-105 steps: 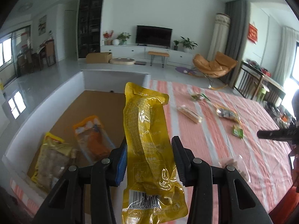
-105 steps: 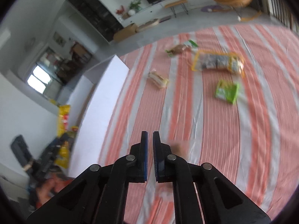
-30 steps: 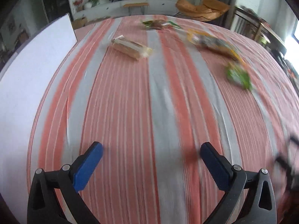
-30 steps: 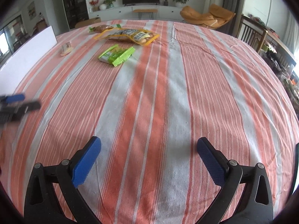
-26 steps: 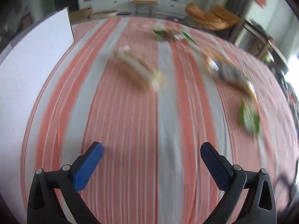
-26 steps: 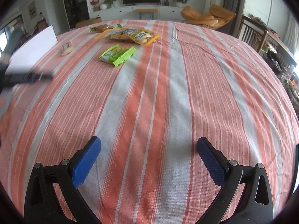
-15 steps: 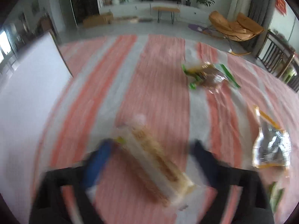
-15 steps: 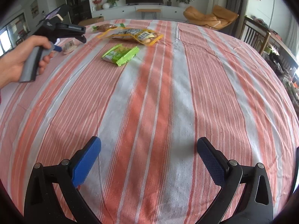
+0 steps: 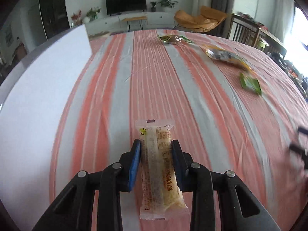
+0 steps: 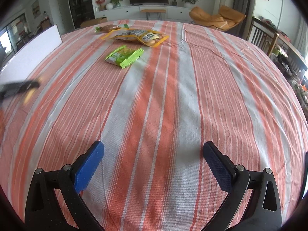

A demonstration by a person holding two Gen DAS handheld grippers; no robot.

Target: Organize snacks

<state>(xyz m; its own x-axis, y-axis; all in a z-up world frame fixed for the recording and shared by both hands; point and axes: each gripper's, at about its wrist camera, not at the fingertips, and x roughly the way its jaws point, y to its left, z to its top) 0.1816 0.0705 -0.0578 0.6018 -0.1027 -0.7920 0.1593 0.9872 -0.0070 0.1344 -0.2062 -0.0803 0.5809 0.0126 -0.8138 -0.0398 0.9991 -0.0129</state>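
My left gripper [image 9: 156, 150] is shut on a long clear-wrapped snack bar [image 9: 159, 165] and holds it above the striped tablecloth [image 9: 173, 88]. In the right wrist view it shows as a dark blur at the left edge [image 10: 17, 88]. My right gripper [image 10: 154, 159] is open and empty, low over the cloth. Three snacks lie on the table: a small green packet [image 10: 124, 56] [image 9: 250, 83], a yellow-edged clear bag [image 10: 137, 35] [image 9: 225, 56], and a brown snack in a green wrapper [image 10: 108, 28] [image 9: 173, 38].
A white box wall [image 9: 38, 88] stands along the table's left side, also in the right wrist view [image 10: 30, 55]. Dark wooden chairs [image 10: 269, 36] stand past the table's right edge. An orange armchair [image 10: 215, 18] and a TV cabinet are beyond the far edge.
My left gripper has closed on the clear-wrapped snack bar and lifted it, pulling back toward the near left. My right gripper has stayed open and still.
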